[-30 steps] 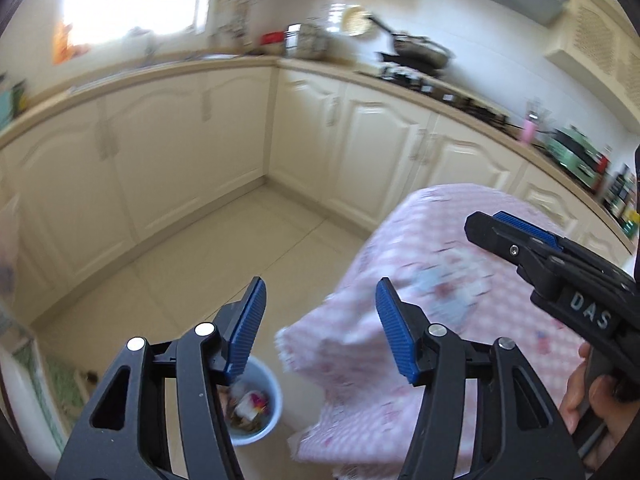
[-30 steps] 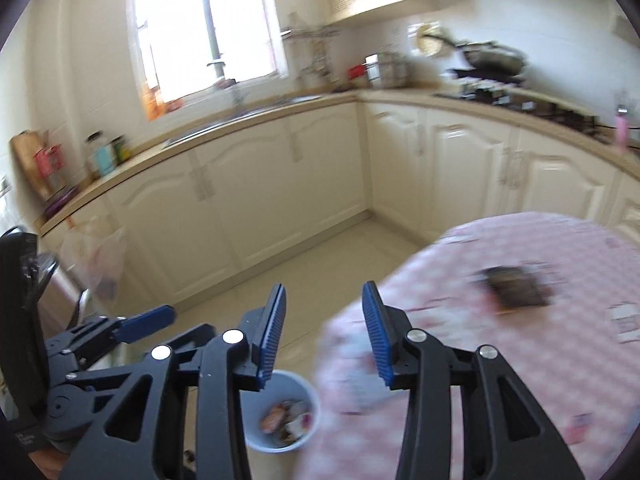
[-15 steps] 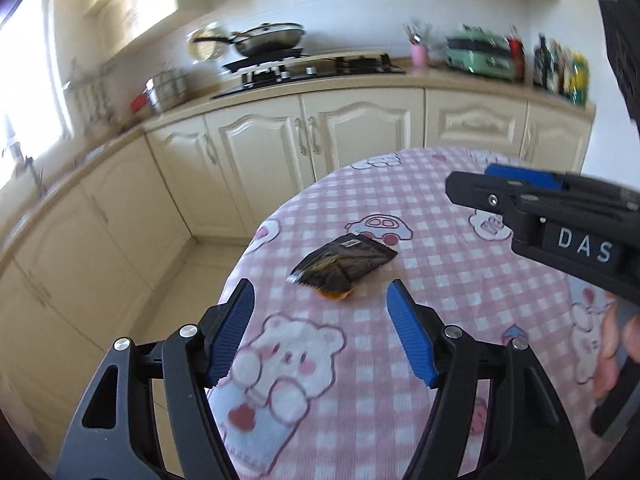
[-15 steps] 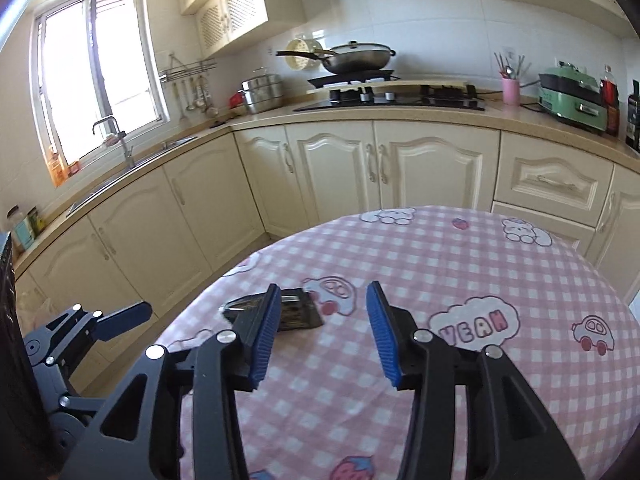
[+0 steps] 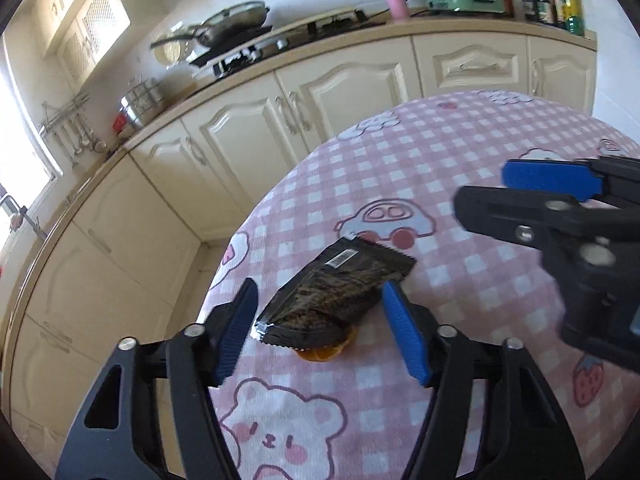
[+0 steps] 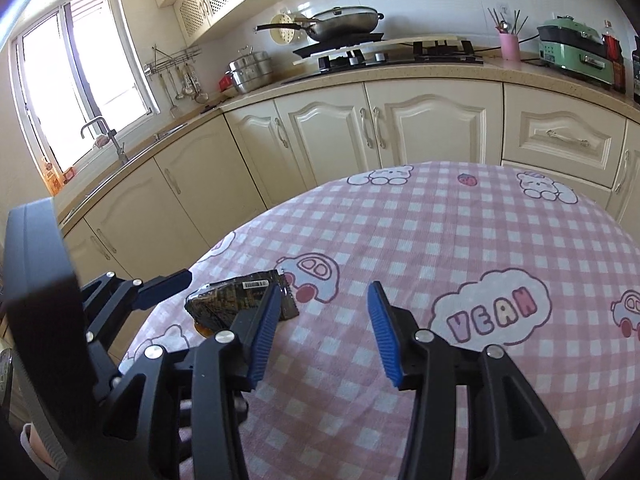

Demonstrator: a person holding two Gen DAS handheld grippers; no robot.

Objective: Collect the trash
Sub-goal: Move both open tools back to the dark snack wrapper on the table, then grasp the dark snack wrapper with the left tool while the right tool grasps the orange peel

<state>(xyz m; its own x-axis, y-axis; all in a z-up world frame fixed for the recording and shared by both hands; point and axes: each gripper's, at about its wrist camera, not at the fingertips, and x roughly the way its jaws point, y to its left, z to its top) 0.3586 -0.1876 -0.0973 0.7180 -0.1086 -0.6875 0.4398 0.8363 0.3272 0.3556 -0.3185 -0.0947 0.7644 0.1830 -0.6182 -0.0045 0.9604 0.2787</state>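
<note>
Two grippers hang over a round table (image 6: 460, 240) with a pink checked cloth. The left gripper (image 5: 320, 328), low in its view, has just been closing its jaws, which straddle a dark snack wrapper (image 5: 336, 292) lying near the table's left edge on something orange, pads not pressing it. The right gripper (image 6: 322, 334) stands partly parted and empty, just right of the wrapper.

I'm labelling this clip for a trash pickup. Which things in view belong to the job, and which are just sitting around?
Part of the job:
- black snack wrapper on the table edge
- orange scrap under it
- left gripper, jaws just closing, straddling the wrapper without pressing it
- right gripper, open, nothing between its jaws

Just lying about:
- pink checked tablecloth
- wok
- pink utensil cup
- green cooker
</note>
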